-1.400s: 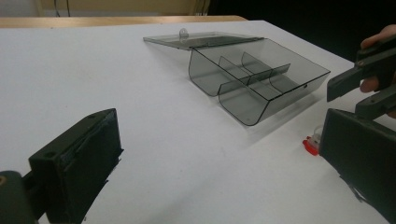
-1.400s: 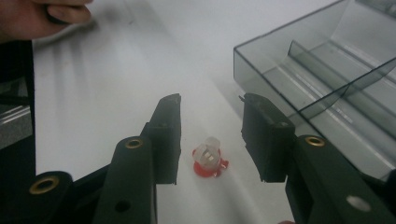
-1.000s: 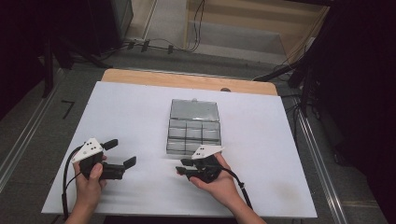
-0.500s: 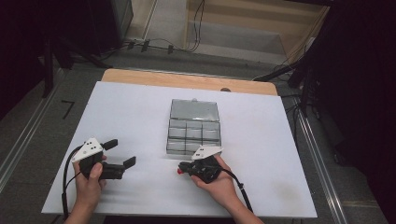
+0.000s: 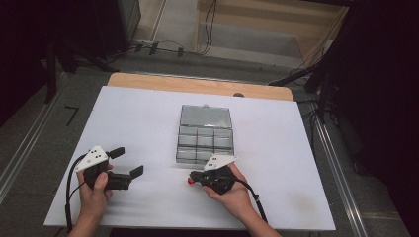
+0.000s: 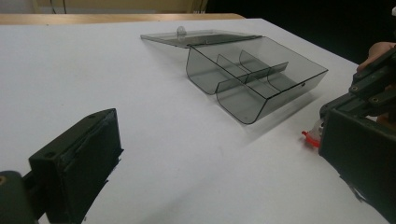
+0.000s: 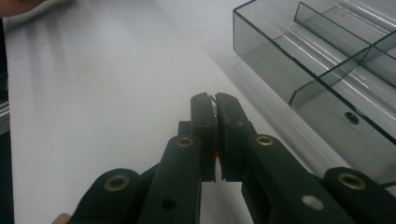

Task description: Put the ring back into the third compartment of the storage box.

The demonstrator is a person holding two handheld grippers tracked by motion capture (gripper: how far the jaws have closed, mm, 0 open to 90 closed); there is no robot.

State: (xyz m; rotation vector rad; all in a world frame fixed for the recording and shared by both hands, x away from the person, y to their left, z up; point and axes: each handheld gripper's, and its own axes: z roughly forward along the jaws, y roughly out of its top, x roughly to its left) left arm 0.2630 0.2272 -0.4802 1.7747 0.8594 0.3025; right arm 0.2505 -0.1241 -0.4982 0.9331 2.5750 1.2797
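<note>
Btwn right gripper (image 7: 215, 105) jaws, red piece (image 7: 217, 155) pinched

Bare white bench (image 5: 148, 118) ahead of the left tongs (image 5: 129, 162), nothing blocking there. Just beyond the right tongs (image 5: 191, 178) sits the clear compartment box (image 5: 205, 140), lid laid open behind it. Between the two tongs, a free lane.

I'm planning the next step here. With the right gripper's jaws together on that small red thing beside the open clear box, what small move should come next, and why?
Probably lift the right gripper slightly and carry it over the clear box. Its jaws have just been closing and are shut on the small red piece, and the box stands open close by, compartments apparently empty.
</note>
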